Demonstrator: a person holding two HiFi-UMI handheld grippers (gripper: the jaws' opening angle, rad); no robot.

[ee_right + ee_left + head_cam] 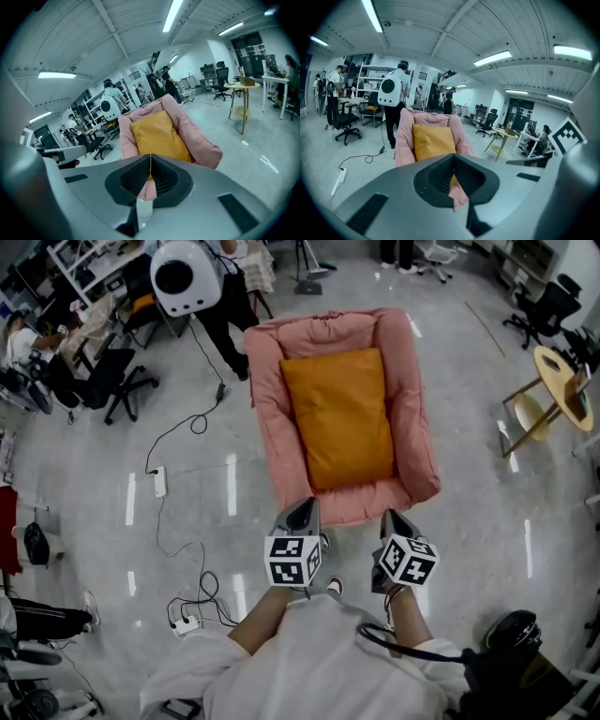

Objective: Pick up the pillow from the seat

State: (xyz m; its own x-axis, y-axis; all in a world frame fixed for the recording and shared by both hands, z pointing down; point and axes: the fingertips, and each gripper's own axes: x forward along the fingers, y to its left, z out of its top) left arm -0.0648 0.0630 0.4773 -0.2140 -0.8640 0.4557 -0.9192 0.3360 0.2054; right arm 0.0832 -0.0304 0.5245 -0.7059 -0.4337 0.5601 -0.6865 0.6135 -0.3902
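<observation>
Orange pillow [339, 418] lies flat in the hollow of the pink seat [265, 399], filling most of it, with the padded rim showing on all sides. Nothing touches it.

The left gripper [302, 515] and the right gripper [396, 521] hover side by side just short of the seat's near rim, aimed at it. Each has its jaws pressed together with nothing between them, and both gripper views look straight along the closed jaws at the pillow beyond.

This looks like the approach step, with the grasp not yet begun. The next move likely calls for parting both pairs of jaws, reaching over the near rim to the pillow's near edge or corners, pinching the soft fabric and lifting with both hands evenly.

Counted: one pillow, one seat, two grippers. One person with a white backpack [186, 276] stands on the floor just behind the seat.
</observation>
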